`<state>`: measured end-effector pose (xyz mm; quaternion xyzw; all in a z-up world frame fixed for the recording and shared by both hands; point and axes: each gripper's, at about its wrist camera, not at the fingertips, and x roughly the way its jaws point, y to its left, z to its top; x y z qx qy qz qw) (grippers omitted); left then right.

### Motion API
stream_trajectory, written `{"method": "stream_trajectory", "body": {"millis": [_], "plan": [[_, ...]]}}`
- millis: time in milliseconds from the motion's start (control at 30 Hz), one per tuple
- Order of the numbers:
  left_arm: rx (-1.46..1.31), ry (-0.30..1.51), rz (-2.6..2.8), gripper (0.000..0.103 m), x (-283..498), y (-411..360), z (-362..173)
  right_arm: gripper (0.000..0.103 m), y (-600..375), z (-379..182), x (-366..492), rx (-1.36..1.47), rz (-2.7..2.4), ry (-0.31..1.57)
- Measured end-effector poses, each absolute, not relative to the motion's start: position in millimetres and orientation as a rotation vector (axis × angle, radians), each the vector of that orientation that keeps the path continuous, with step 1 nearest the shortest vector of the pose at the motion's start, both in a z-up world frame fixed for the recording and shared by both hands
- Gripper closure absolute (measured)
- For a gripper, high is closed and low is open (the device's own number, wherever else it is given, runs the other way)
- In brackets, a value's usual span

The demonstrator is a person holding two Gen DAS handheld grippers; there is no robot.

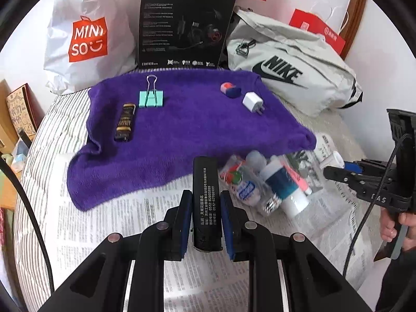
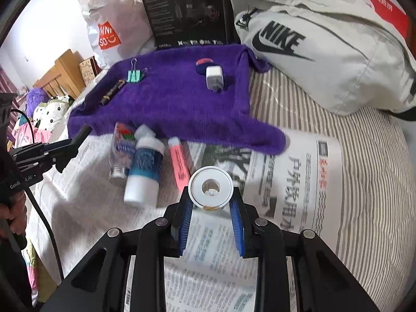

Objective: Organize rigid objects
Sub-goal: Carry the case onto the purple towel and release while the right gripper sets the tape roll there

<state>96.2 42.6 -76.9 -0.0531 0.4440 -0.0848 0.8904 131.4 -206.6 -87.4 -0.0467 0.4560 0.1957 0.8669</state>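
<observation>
Squarely between left gripper (image 1: 205,215) fingers (image 1: 186,213): black lighter (image 1: 206,202)

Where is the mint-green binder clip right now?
The binder clip lies on the purple towel's far left part, just beyond the dark lighter.

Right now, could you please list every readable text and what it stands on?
"MINISO": white plastic bag.
"NIKE": grey waist bag.
"G2", "HECATE", "EDIFIER": black headset box.
"0512-62805999": black bar in the left hand-held gripper.
Newspaper print and box fine print: too blurred.
</observation>
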Motion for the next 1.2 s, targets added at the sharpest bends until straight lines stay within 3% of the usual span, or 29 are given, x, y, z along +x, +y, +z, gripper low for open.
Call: {"method": "stream_trajectory", "body": {"millis": [600,1200], "plan": [[-0.100,0.899,-0.133,0.082,149.0,77.6,-60.0,0.074,-172.2,-60.2,195.3,-0.126,0.457,0.923],[-0.124,0.956,-0.130,0.082,210.8,95.7,-88.4,0.074,-142.1,-100.3,268.2,-0.223,0.417,1.028]]}}
